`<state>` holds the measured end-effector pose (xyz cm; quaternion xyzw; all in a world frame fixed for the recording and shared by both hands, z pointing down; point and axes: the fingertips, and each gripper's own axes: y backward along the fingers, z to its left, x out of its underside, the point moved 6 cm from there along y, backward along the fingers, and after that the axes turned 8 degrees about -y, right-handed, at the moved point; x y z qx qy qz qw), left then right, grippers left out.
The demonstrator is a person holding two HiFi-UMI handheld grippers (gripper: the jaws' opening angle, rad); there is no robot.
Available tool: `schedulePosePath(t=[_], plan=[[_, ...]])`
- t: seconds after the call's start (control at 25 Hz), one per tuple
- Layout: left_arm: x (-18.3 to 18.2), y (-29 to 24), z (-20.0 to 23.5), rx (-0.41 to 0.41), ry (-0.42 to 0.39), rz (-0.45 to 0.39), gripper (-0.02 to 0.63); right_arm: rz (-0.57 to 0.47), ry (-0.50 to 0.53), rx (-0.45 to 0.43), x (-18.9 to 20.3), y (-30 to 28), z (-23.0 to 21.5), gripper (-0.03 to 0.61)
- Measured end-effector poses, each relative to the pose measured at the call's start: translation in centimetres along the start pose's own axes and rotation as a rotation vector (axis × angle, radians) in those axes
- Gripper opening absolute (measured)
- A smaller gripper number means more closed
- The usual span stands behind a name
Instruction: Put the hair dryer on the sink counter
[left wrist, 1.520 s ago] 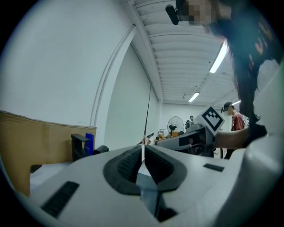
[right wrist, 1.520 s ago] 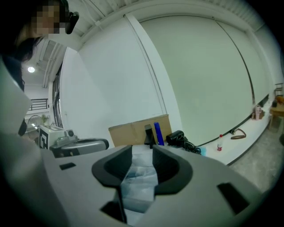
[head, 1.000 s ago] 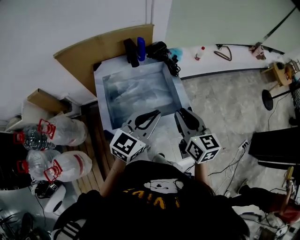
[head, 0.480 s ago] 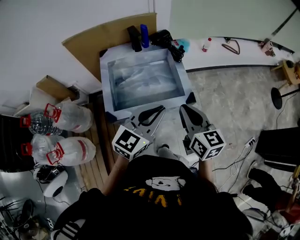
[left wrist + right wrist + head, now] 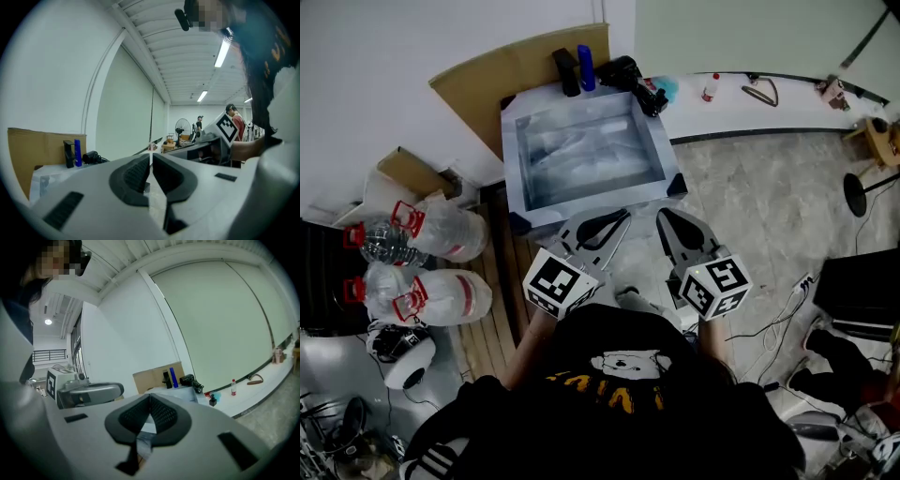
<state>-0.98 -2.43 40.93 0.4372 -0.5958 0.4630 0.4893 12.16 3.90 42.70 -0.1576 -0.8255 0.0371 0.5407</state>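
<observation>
Hair dryer [image 5: 626, 72] lies at sink counter's [image 5: 511, 159] far right corner; heading unclear.
Left gripper [image 5: 622, 217] shut, empty; right gripper [image 5: 666, 215] jaws just closed, empty.

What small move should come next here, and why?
Probably carry the right gripper forward over the sink toward the hair dryer, opening its jaws on the way. The hair dryer lies at the sink's far right corner, while the right gripper hangs at the near rim. Its jaws have just closed, with nothing between them.
</observation>
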Motion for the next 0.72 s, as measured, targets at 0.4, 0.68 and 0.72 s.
schedulePosePath(t=[0.4,0.68,0.72], plan=[[0.0,1.0,-1.6,-0.019,0.002,0.003,0.021,-0.01,0.012,-0.033,0.3,1.5,1.1,0.005],[0.1,1.3,-2.6,-0.013,-0.002,-0.002,0.021,-0.008,0.007,-0.029,0.9,2.1,1.4,0.005],[0.2,1.3,-2.9,-0.01,-0.002,-0.001,0.021,-0.008,0.006,-0.027,1.0,2.2,1.4,0.005]])
